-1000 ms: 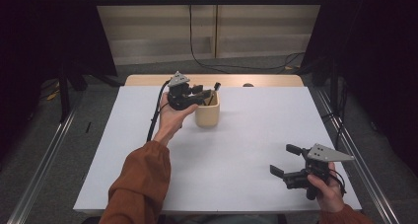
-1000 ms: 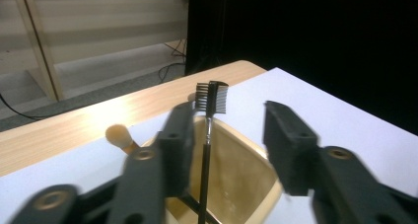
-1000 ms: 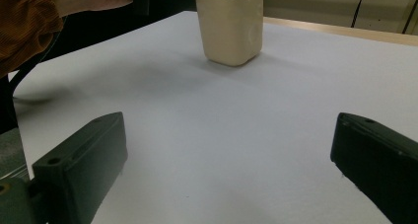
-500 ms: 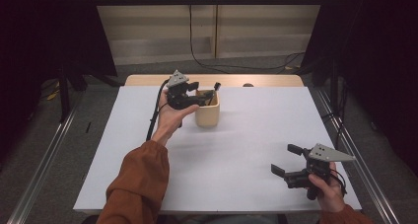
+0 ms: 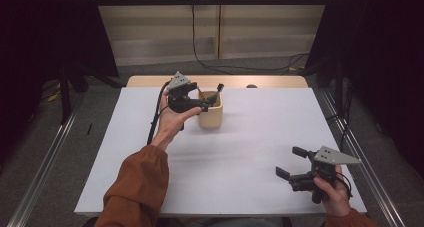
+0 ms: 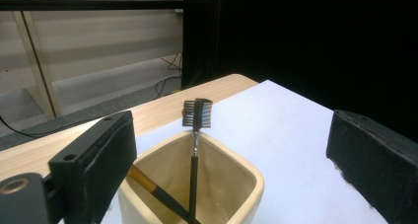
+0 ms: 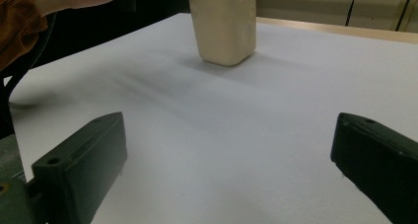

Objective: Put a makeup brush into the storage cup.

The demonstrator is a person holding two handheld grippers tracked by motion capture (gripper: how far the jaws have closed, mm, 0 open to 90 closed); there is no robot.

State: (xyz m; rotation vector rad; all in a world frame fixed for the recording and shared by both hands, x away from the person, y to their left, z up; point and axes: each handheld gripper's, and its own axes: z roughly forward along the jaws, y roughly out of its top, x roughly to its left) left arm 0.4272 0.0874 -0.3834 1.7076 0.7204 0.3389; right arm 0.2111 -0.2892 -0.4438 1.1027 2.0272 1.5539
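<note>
The left hand-held gripper [image 5: 209, 99] is hanging right over the cream cup [image 5: 210, 116], its jaws having just been opening and now standing spread wide, nothing pinched between them. In the left gripper view the cup [image 6: 224, 182] is sitting below and between the two black jaws, with the little comb-headed brush [image 6: 196, 130] standing in it, its toothed head poking above the rim at about twelve o'clock. A second tool, with an orange-and-black handle [image 6: 155, 189], is leaning across the inside toward eight o'clock.

On the white bench [image 5: 240, 157] the cup is standing toward the far edge, around eleven o'clock from the middle. The right hand-held gripper [image 5: 292, 163] is waiting down at five o'clock, jaws also spread and empty.

Handling, as I'm judging it: that brush is looking very light, thin and stiff, with a slim smooth stem that could be slipping or twisting in wide pads, so pinching the stem just under the head is looking safest. The cup is looking like glazed ceramic, fairly heavy, hard, smooth-walled and breakable if tipped; its thick rim is offering the best hold.

I'm seeing no brand, label or readable writing on the cup or either tool.
</note>
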